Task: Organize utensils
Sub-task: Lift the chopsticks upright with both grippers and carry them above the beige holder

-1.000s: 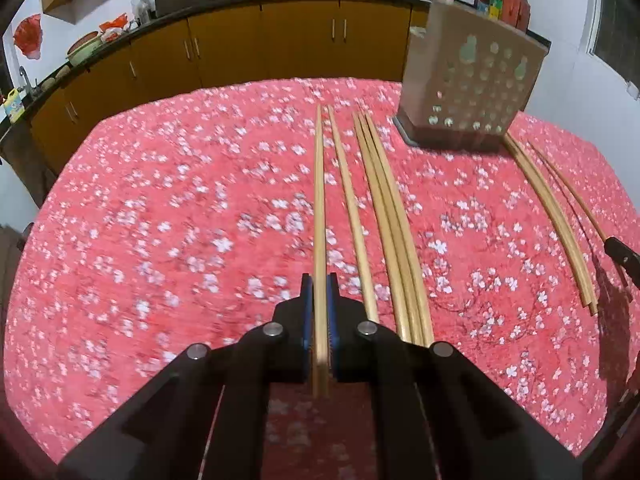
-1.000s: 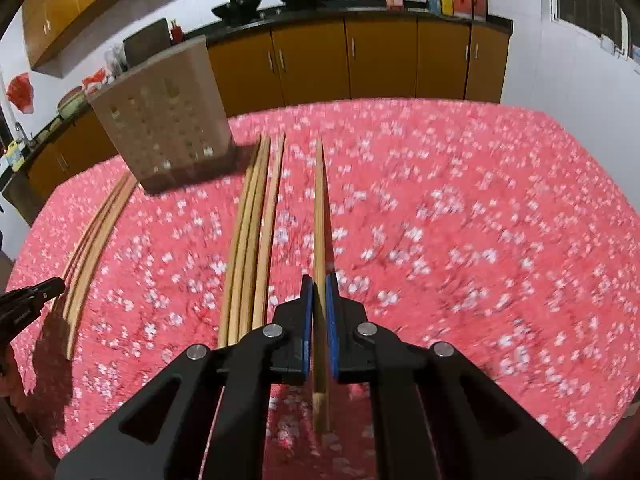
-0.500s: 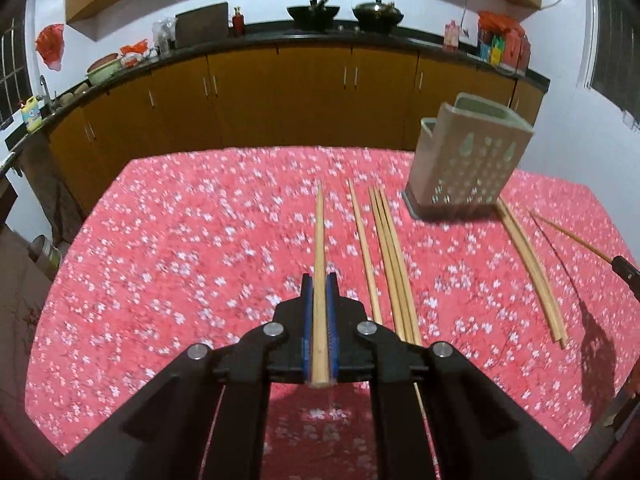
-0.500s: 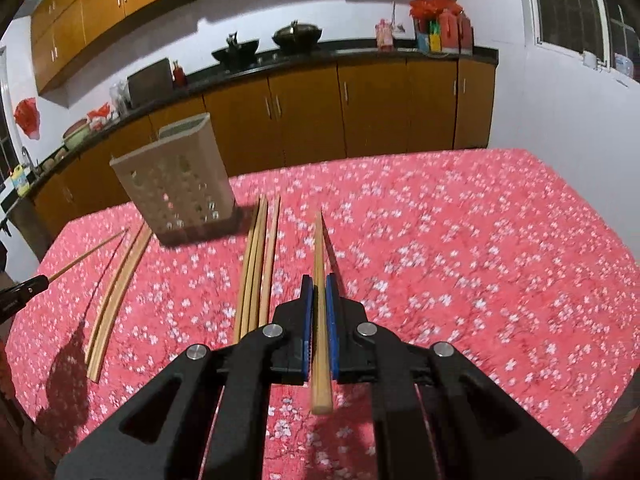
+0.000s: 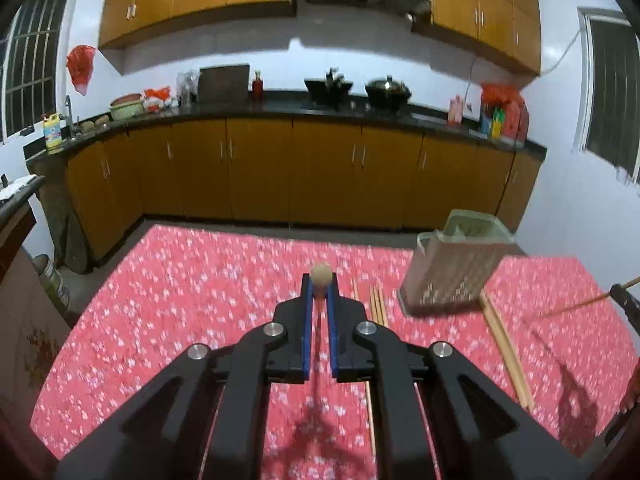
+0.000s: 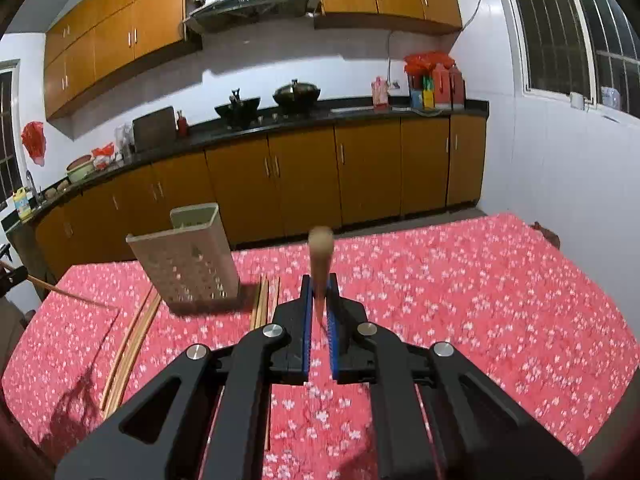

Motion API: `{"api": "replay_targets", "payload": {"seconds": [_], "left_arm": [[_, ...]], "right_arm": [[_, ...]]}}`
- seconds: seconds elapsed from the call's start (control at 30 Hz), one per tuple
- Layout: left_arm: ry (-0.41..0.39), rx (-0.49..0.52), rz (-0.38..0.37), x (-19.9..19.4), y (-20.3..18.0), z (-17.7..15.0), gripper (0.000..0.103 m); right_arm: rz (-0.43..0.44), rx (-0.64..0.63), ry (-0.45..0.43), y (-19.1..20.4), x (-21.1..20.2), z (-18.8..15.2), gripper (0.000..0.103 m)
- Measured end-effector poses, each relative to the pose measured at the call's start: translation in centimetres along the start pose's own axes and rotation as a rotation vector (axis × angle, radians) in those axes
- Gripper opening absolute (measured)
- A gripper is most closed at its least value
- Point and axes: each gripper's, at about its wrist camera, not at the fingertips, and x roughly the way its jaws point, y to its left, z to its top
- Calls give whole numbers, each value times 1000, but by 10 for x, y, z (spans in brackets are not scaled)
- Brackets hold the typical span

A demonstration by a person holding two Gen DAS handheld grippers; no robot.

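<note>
My left gripper (image 5: 319,292) is shut on a wooden chopstick (image 5: 321,276), held well above the table and seen end-on. My right gripper (image 6: 319,292) is shut on another chopstick (image 6: 321,258), also raised and tilted up. A beige perforated utensil holder (image 5: 454,266) stands on the table to the right in the left wrist view, and to the left in the right wrist view (image 6: 188,264). Loose chopsticks lie beside it, a group in the middle (image 5: 377,304) and a pair at the holder's far side (image 5: 506,348); both show in the right wrist view (image 6: 262,304) (image 6: 130,348).
The table carries a red floral cloth (image 5: 192,292). Kitchen cabinets and a dark counter (image 5: 280,108) run behind it. The right gripper's chopstick tip (image 5: 576,305) shows at the right edge of the left wrist view.
Both grippers have lifted their chopsticks off the table and tilted them up. The views have risen from the cloth to the kitchen wall and the holder.
</note>
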Motion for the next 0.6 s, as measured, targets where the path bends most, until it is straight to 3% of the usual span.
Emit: {"api": "replay_targets", "payload": {"seconds": [0.33,0.6], "left_arm": [[-70,-1,-3,-11,3,32,8],[-232,-32,-89,-47,-15,97,8]], "right_arm": [[20,9,-42,5,1,31,7],[140,40,-226,25,-28,109,7]]}}
